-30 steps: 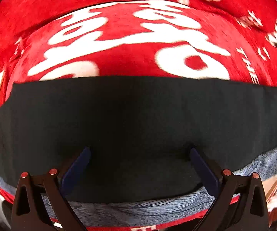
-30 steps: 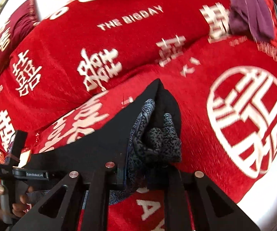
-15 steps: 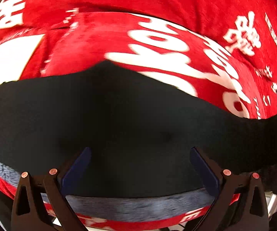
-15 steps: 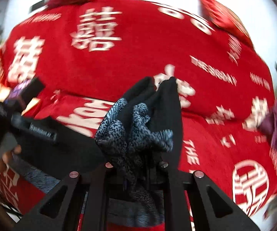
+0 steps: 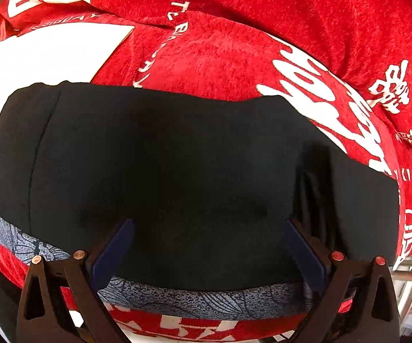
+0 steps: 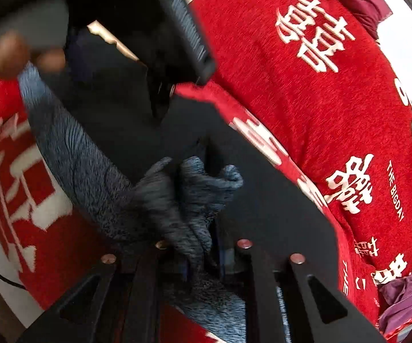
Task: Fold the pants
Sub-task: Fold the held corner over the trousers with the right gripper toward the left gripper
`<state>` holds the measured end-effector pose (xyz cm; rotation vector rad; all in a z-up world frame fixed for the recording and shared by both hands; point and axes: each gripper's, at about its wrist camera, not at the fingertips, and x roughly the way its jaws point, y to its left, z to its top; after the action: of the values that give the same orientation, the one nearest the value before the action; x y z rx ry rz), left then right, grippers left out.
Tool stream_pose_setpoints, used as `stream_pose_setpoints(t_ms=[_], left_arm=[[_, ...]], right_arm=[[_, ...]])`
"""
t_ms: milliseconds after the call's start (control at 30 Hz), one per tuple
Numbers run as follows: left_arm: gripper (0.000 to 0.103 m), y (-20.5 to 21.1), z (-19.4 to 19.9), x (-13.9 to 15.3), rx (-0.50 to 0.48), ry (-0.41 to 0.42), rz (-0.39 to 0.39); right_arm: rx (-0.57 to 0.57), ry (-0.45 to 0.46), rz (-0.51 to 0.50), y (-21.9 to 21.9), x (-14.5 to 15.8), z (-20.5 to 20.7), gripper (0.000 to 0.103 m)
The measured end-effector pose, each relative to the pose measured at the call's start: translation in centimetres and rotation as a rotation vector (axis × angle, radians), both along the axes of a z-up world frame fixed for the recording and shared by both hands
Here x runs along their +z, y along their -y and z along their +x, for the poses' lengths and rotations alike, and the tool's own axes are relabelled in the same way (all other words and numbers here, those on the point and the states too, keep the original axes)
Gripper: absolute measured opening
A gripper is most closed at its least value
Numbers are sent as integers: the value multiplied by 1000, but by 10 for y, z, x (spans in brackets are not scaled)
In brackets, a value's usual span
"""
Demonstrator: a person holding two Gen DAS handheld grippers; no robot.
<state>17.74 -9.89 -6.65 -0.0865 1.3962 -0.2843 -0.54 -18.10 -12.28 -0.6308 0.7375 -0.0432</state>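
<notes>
Swinging across since a second ago, my right gripper (image 6: 203,245) has carried its clamped bunch of the black pants (image 5: 177,171) over toward my left gripper (image 5: 206,245), whose jaws stand apart over the cloth. Pants lie crosswise on the red blanket (image 5: 263,43), patterned waistband (image 5: 206,300) along its near edge.

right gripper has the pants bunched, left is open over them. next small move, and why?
Probably carry the right gripper a bit further across and lower its bunched end onto the flat part of the black pants. Its jaws are clamped on gathered fabric and the patterned grey band, held above the red blanket. The left gripper is open over the flat fabric, ready to press it.
</notes>
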Motion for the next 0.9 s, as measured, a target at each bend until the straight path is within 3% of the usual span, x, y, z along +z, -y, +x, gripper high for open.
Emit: stream_pose_setpoints(t_ms=[67, 133, 167, 267, 300, 400, 467, 633, 767, 900], left_arm=[[103, 0, 0, 4, 0, 4, -13], [103, 2, -1, 11, -4, 10, -34], [103, 4, -2, 15, -10, 17, -40], [103, 17, -10, 31, -42, 48, -53], [103, 24, -13, 36, -56, 51, -67], [103, 55, -29, 50, -142, 67, -99], [103, 81, -43, 54, -218, 80, -97], [103, 128, -70, 26, -347, 34, -27], [103, 129, -76, 7, -355, 5, 29], [103, 125, -74, 19, -338, 30, -13]], right_arm=[[-5, -9, 2, -3, 5, -4, 34], [-5, -7, 29, -3, 16, -10, 63], [-6, 6, 59, 0, 25, -15, 83], [-16, 59, 258, 25, 65, -41, 84], [-25, 67, 377, 43, 79, -52, 85], [-93, 101, 600, 93, 96, -75, 86], [-168, 111, 704, 131, 88, -86, 87], [-354, -78, 1049, 214, 21, -92, 87], [-446, -131, 1094, 233, 3, -104, 87], [-306, 53, 1075, 221, 46, -128, 87]])
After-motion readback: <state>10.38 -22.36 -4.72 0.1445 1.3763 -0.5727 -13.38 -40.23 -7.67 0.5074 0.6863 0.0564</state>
